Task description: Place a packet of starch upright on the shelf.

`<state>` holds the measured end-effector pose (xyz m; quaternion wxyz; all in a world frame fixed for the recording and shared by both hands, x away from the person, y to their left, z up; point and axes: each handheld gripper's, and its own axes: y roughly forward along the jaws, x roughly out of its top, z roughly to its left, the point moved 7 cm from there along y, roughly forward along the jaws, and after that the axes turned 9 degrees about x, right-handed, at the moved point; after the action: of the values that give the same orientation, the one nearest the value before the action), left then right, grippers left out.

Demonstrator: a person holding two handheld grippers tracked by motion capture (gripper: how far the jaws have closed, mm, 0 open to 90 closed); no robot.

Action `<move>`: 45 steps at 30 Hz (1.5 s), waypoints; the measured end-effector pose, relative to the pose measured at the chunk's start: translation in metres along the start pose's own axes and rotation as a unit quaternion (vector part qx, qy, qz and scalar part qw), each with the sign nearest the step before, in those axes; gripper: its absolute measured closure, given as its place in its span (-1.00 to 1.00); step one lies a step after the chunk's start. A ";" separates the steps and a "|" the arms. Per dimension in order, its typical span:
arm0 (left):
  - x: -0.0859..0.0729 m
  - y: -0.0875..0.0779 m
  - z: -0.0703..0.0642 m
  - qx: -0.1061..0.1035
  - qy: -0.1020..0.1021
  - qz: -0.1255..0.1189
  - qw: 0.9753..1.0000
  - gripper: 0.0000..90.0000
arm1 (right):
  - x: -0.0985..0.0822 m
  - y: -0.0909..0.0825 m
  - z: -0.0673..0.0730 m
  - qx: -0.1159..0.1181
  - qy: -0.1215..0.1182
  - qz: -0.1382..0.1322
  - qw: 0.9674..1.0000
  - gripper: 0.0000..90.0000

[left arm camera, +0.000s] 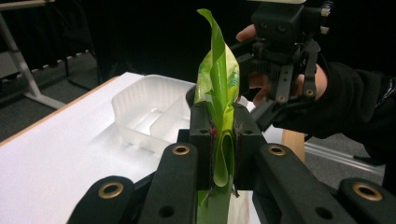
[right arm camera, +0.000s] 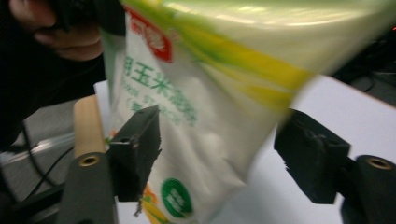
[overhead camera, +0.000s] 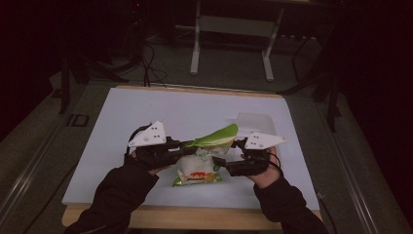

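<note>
The green-and-white snack bag (overhead camera: pixel 202 163) hung just above the white table (overhead camera: pixel 122 126), its green top edge pinched flat between the jaws of the left gripper (left arm camera: pixel 223 154), probably to hold it steady for opening. The right gripper (right arm camera: pixel 224 154) stood with jaws wide, the bag's body between them, apparently untouched. Beyond the left jaws sat a clear plastic tray (left arm camera: pixel 149 112).
</note>
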<state>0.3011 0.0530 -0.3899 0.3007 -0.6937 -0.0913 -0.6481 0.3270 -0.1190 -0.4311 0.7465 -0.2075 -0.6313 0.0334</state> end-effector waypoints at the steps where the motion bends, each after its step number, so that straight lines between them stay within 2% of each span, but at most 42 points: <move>1: 0.001 0.001 -0.001 -0.002 0.001 0.000 1.000 0.84 | -0.001 0.002 0.003 0.012 0.007 0.015 1.000 -0.04; 4: 0.004 0.004 -0.004 -0.002 0.002 -0.004 1.000 0.84 | -0.001 0.003 0.005 0.019 0.011 0.024 0.999 -0.05; 5: 0.004 0.004 -0.003 -0.003 0.002 -0.004 1.000 0.84 | -0.001 0.004 0.006 0.016 0.011 0.034 0.999 -0.01; 7: 0.005 0.005 -0.004 -0.008 -0.008 -0.006 1.000 0.84 | -0.001 0.004 0.006 0.017 0.008 0.036 0.999 -0.01; 8: 0.005 0.006 -0.004 -0.009 -0.009 -0.006 1.000 0.84 | -0.001 0.004 0.006 0.011 0.000 0.041 0.999 0.01; 10: 0.005 0.007 -0.006 -0.010 -0.006 -0.007 1.000 0.84 | -0.001 0.005 0.007 0.008 -0.001 0.046 0.999 0.01; 12: 0.006 0.007 -0.007 -0.008 -0.009 -0.007 1.000 0.84 | 0.000 0.008 0.008 -0.002 -0.012 0.056 0.998 0.17; 15: 0.005 0.008 -0.006 -0.007 -0.009 -0.003 1.000 0.84 | 0.001 0.010 0.010 -0.003 -0.022 0.061 0.998 0.34; 16: 0.004 0.008 -0.006 -0.005 -0.011 -0.002 1.000 0.84 | 0.002 0.010 0.012 0.003 -0.021 0.063 0.998 0.55; 17: 0.003 0.007 -0.004 -0.008 -0.020 -0.001 1.000 0.83 | 0.002 0.010 0.012 0.008 -0.018 0.063 0.998 0.63; 18: 0.003 0.007 -0.004 -0.008 -0.020 -0.001 1.000 0.83 | 0.002 0.010 0.012 0.008 -0.018 0.063 0.998 0.63; 19: 0.002 0.006 -0.003 -0.010 -0.020 -0.002 1.000 0.83 | 0.004 0.009 0.014 0.013 -0.019 0.067 0.998 0.72; 21: 0.002 0.005 -0.002 -0.011 -0.019 -0.003 1.000 0.83 | 0.005 0.008 0.015 0.013 -0.023 0.070 0.997 0.74; 24: 0.004 0.002 -0.003 -0.014 -0.021 -0.018 1.000 0.77 | 0.008 0.004 0.018 0.014 -0.027 0.068 0.997 0.78; 27: 0.007 0.001 -0.003 -0.021 -0.025 -0.024 0.999 0.71 | 0.015 -0.002 0.021 0.007 -0.041 0.068 0.997 0.79; 29: 0.009 0.000 -0.004 -0.029 -0.025 -0.031 0.999 0.61 | 0.019 -0.007 0.023 0.005 -0.048 0.068 0.997 0.80; 30: 0.010 -0.001 -0.006 -0.041 -0.027 -0.036 0.998 0.61 | 0.019 -0.007 0.023 0.005 -0.048 0.068 0.997 0.80; 31: 0.011 -0.002 -0.008 -0.056 -0.033 -0.039 0.997 0.27 | 0.023 -0.013 0.022 0.003 -0.050 0.062 0.997 0.81; 32: 0.011 -0.002 -0.008 -0.056 -0.033 -0.039 0.997 0.12 | 0.023 -0.013 0.022 0.003 -0.050 0.062 0.997 0.81; 33: 0.011 -0.002 -0.008 -0.056 -0.033 -0.039 0.997 0.12 | 0.025 -0.018 0.021 0.002 -0.042 0.054 0.998 0.81; 34: 0.009 -0.003 -0.011 -0.053 -0.025 -0.039 0.998 -0.18 | 0.028 -0.026 0.018 0.000 -0.040 0.041 0.998 0.81; 35: 0.008 -0.003 -0.012 -0.049 -0.023 -0.039 0.998 -0.30 | 0.029 -0.032 0.016 -0.004 -0.039 0.036 0.999 0.81; 37: 0.000 -0.003 -0.009 -0.036 -0.035 -0.025 0.998 -0.52 | 0.033 -0.042 0.013 -0.014 -0.044 0.030 0.998 0.81; 38: 0.000 -0.003 -0.009 -0.036 -0.035 -0.025 0.998 -0.63 | 0.033 -0.042 0.013 -0.014 -0.044 0.030 0.998 0.81; 39: -0.004 -0.002 -0.007 -0.026 -0.038 -0.022 0.999 -0.63 | 0.035 -0.048 0.011 -0.022 -0.048 0.027 0.998 0.81; 40: -0.009 -0.003 -0.004 -0.019 -0.043 -0.015 0.999 -0.71 | 0.040 -0.061 0.007 -0.036 -0.051 0.021 0.998 0.81; 41: -0.009 -0.003 -0.004 -0.019 -0.043 -0.015 0.999 -0.79 | 0.041 -0.065 0.006 -0.038 -0.055 0.019 0.998 0.81; 42: -0.015 -0.003 -0.001 -0.028 -0.060 -0.009 0.998 -0.89 | 0.043 -0.071 0.004 -0.040 -0.057 0.017 0.997 0.81; 43: -0.018 -0.003 0.001 -0.024 -0.066 -0.006 0.998 -0.98 | 0.045 -0.076 0.002 -0.043 -0.053 0.014 0.998 0.81; 45: -0.018 -0.003 0.001 -0.024 -0.066 -0.006 0.998 -0.98 | 0.046 -0.082 0.001 -0.045 -0.053 0.013 0.998 0.81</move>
<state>0.2976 0.0606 -0.4061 0.2737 -0.7414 -0.0993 -0.6047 0.3177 -0.1787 -0.3592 0.7018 -0.2469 -0.6678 0.0257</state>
